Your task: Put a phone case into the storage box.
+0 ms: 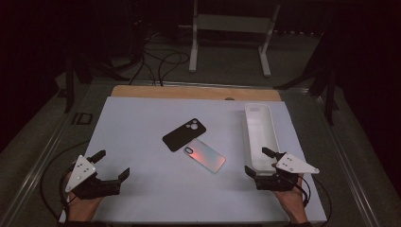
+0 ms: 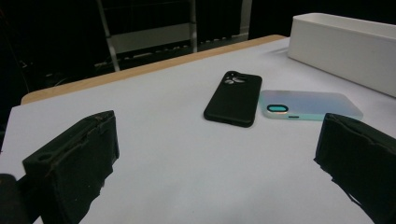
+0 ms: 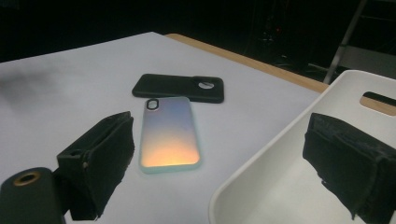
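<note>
A: Start nearest. What are the two tools doing?

B: The left tool [image 1: 111, 164] sits at the near left of the white table [image 1: 142, 123], jaws spread wide with nothing between them. The right tool [image 1: 259, 160] is at the near right, jaws also wide apart and empty. A hand [image 1: 81, 206] grips the left one, another hand [image 1: 292, 201] the right.

A: What lies ahead of them?

B: Ahead of the left tool and to its right is bare white surface, then the black phone case [image 1: 184, 134]. Touching that case's corner, on the side nearer the right tool, is the iridescent phone case [image 1: 204, 155]. Both lie flat, backs up.

A: Does any view add something?

B: The right gripper view shows the iridescent case glowing orange at its near end, and the near rim of the white tray [image 3: 280, 140] running between that tool's own jaws, one jaw over the tray, the other outside it. From above, the tool just looks beside the tray's near end. The left gripper view shows the tray's tall side wall beyond the cases.

A: Edges and room?

B: The tray runs away from the right tool along the table's right edge. A wooden strip [image 1: 194, 92] marks the far edge; beyond it are a white frame [image 1: 231, 35] and cables on the floor. Open surface spreads wide between both tools and left of the cases.
</note>
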Available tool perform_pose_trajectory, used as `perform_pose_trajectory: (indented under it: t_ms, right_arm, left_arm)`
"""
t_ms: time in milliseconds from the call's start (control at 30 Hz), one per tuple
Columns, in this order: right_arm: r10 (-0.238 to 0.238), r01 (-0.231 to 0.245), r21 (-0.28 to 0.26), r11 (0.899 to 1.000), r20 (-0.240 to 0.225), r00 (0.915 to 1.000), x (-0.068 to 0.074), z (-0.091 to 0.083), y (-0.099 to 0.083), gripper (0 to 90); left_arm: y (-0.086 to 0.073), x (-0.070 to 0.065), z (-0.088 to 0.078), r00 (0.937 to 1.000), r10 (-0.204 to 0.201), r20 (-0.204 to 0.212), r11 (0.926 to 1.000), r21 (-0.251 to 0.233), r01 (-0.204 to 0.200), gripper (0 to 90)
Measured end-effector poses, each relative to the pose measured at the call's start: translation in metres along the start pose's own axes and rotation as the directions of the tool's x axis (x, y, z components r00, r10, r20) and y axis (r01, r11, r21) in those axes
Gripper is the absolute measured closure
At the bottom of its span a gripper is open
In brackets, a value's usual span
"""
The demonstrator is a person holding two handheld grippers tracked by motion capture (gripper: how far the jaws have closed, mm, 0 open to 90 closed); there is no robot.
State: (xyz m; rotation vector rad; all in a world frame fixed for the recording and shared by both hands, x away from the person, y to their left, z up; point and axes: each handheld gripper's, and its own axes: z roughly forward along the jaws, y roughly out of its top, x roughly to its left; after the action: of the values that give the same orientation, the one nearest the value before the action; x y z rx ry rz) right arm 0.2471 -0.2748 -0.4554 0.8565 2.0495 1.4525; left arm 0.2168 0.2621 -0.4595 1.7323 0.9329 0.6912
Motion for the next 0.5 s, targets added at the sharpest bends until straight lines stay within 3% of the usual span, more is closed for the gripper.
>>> perform_pose_trajectory:
  t_ms: [500]
  right_arm:
    - [0.016, -0.016, 0.013, 1.000, 0.000, 0.9999, 0.0005, 0.0015, 0.0031, 8.3]
  left_arm:
    - [0.0013, -0.0025, 0.0010, 0.9999, 0.010, 0.000, 0.9999, 0.007, -0.010, 0.0]
